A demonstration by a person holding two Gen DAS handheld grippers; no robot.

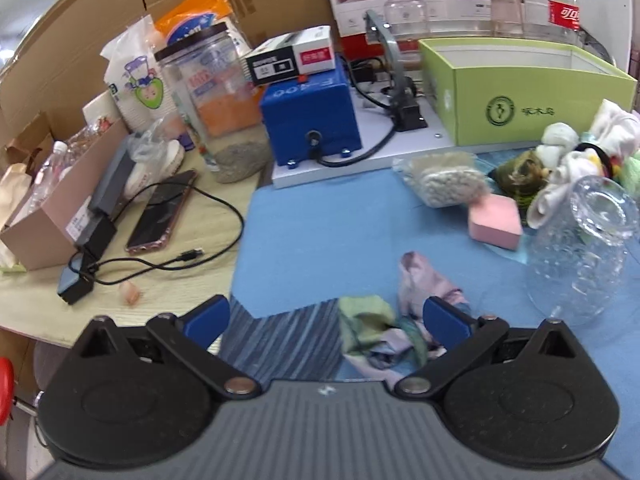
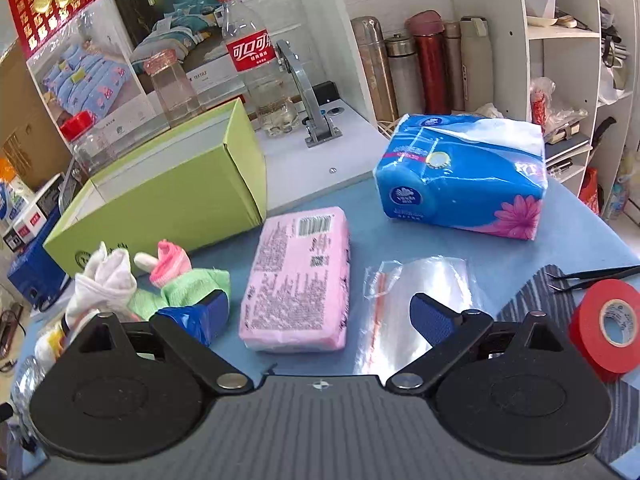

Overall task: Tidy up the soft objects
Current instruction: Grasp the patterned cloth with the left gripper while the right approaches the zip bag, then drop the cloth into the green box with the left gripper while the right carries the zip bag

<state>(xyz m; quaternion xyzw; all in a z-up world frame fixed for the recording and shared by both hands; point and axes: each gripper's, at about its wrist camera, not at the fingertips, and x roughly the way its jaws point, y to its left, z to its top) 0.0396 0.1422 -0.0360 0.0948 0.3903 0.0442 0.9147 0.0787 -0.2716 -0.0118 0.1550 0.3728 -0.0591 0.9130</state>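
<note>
We see a blue cloth (image 1: 320,232) covering the table, and it is the largest thing in both views. On it, at the back, stands an open green box (image 2: 168,196), with its inside white and nothing visible in it. To the right of the box, in the right wrist view, lies a blue tissue pack (image 2: 460,176) with white tissue showing at its top. In front of the box lies a pink tissue pack (image 2: 298,276), flat, with its barcode side up, and just beside it on the right a clear plastic bag (image 2: 408,304).

The soft things are in 2 places. A heap of rolled socks (image 2: 120,280), white, pink and green, lies against the front of the green box, to the left of the pink pack. A crumpled cloth (image 1: 400,316) in pale green and lilac lies apart from them, near the front edge of the blue cloth.

The left gripper (image 1: 326,318) has its jaws spread wide, and the crumpled cloth lies between them, close to the right finger; we cannot tell if it touches. The right gripper (image 2: 316,314) is also spread wide, with the near end of the pink pack between its fingers, and it pinches nothing.

A red tape roll (image 2: 604,332) lies at the right, near black tweezers (image 2: 592,278).
</note>
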